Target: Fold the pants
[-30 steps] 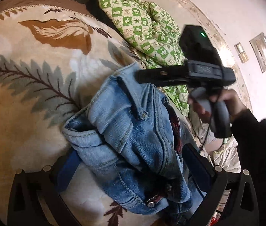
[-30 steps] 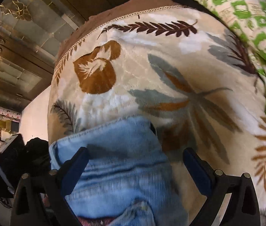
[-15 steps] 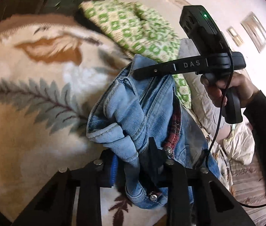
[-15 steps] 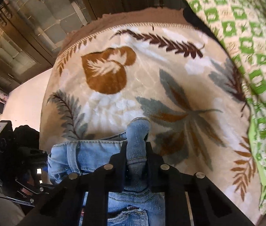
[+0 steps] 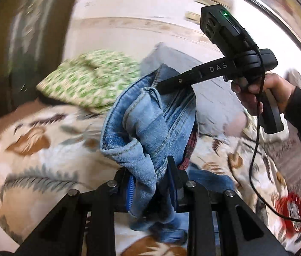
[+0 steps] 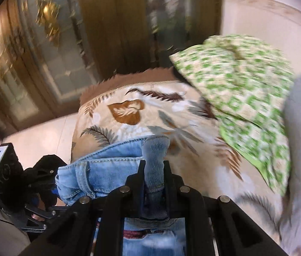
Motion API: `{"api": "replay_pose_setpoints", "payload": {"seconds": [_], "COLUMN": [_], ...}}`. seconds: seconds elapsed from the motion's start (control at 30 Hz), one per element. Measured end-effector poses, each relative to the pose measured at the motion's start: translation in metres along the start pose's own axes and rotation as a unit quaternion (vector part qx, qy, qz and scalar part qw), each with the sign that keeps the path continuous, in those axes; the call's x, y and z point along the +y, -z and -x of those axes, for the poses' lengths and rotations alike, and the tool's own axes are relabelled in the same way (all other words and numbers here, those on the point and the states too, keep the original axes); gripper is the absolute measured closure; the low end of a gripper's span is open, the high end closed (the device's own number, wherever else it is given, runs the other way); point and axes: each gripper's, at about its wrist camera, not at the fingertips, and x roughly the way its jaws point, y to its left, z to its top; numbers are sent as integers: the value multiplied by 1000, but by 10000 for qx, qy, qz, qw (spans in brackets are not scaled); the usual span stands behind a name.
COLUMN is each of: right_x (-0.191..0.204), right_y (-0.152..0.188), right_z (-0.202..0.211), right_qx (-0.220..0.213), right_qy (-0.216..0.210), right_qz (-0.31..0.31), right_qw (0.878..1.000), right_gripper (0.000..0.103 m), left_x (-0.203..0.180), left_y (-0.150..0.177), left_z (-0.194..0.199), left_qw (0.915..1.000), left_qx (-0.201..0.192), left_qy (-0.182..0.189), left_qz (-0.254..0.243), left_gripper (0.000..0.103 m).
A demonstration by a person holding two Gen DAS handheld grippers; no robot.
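Two grippers each clamp the one pair of jeans, which hangs bunched above the bed and clear of the leaf-print blanket. The left gripper has its fingers drawn nearly together on a twisted fold of denim near the waistband. The right gripper is likewise pinched tight on a narrow strip of denim; in the left view it bites the top edge of the jeans, held by one hand with a black cable trailing below. One green-checked cloth lies heaped at the blanket's far edge, beside one grey pillow. A dark red lining shows inside the jeans.
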Motion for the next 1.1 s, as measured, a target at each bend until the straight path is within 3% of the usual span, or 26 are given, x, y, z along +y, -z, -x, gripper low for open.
{"api": "replay_pose_setpoints", "payload": {"seconds": [0.27, 0.43, 0.5, 0.57, 0.7, 0.83, 0.9, 0.97, 1.03, 1.1], "right_x": [-50, -68, -71, -79, -92, -85, -78, -67, -57, -47], "right_y": [139, 198, 210, 222, 233, 233, 233, 231, 230, 230], "right_z": [68, 61, 62, 75, 117, 153, 163, 174, 182, 189], "right_qx": [-397, 93, 274, 186, -307, -799, -932, -1044, -1142, -1242], "right_qy": [169, 364, 611, 796, 1146, 1529, 1731, 1936, 2085, 2188], "right_qz": [-1329, -1740, -1858, -2067, -2487, -2705, -2737, -2749, -2789, -2808], "right_qw": [9902, 9840, 9803, 9750, 9613, 9471, 9415, 9360, 9304, 9262], "right_gripper": [87, 78, 63, 26, 20, 14, 14, 13, 11, 10], "left_x": [-87, -126, -135, -140, -150, -163, -164, -168, -172, -175], "left_y": [23, 56, 71, 80, 92, 105, 105, 102, 99, 91], "left_z": [-14, -34, -35, -37, -43, -47, -48, -41, -27, -2], "left_qw": [9940, 9853, 9816, 9788, 9707, 9584, 9562, 9548, 9540, 9543], "left_qx": [370, 874, 1009, 1074, 1269, 1441, 1451, 1414, 1316, 984], "left_qy": [604, 741, 706, 683, 677, 604, 567, 527, 621, 743], "left_qz": [-837, -1264, -1456, -1604, -1925, -2387, -2477, -2559, -2622, -2723], "left_gripper": [76, 76, 76, 76, 76, 76, 75, 68, 33, 20]}}
